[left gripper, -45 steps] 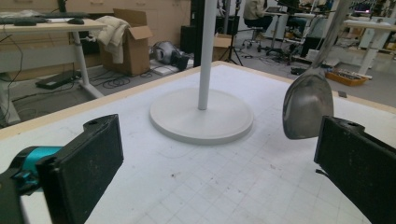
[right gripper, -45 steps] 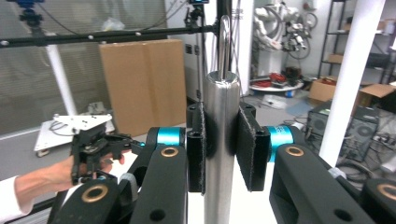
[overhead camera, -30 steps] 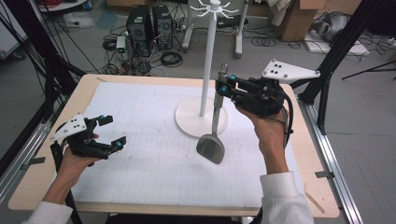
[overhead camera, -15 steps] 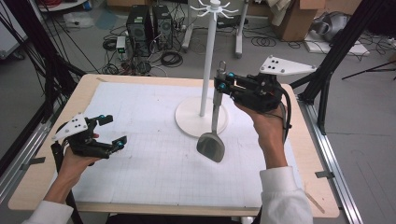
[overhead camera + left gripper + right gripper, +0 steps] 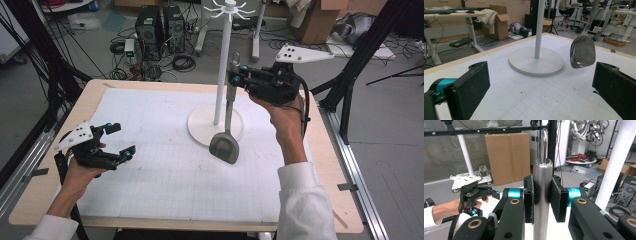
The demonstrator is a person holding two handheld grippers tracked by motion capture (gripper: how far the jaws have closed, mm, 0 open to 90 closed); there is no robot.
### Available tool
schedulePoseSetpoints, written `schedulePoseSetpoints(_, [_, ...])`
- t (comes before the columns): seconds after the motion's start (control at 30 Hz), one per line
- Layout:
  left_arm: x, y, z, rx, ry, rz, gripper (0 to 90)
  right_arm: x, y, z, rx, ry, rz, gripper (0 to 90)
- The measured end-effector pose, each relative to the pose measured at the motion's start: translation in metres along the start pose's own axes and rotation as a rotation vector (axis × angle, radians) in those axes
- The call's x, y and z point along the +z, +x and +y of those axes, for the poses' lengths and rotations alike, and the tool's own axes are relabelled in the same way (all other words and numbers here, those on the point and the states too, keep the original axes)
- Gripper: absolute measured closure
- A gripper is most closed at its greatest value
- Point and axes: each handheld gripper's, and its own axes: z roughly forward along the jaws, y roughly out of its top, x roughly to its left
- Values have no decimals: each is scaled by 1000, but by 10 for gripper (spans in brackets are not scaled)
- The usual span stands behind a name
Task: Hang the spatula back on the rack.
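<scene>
Metal ladle (image 5: 224,147) hangs upright, bowl down, just above the tabletop (image 5: 150,170). Its handle is pinched between the fingers (image 5: 529,195) of the right gripper (image 5: 235,78), pads flat on both sides; the hanging loop (image 5: 544,142) sticks up above them. Bowl sits below the fingers, at the edge of the white stand's (image 5: 224,65) round base (image 5: 200,125), pole just beside the handle. Left gripper (image 5: 120,142) well apart, fingers (image 5: 471,85) spread wide, holding nothing; ladle bowl ahead of them.
</scene>
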Motion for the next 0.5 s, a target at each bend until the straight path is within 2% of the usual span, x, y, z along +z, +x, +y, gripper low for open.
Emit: schedulePoseSetpoints(0.5, [-1,1,2,2,-6,4,17,10,-18,10,5,5,28,759])
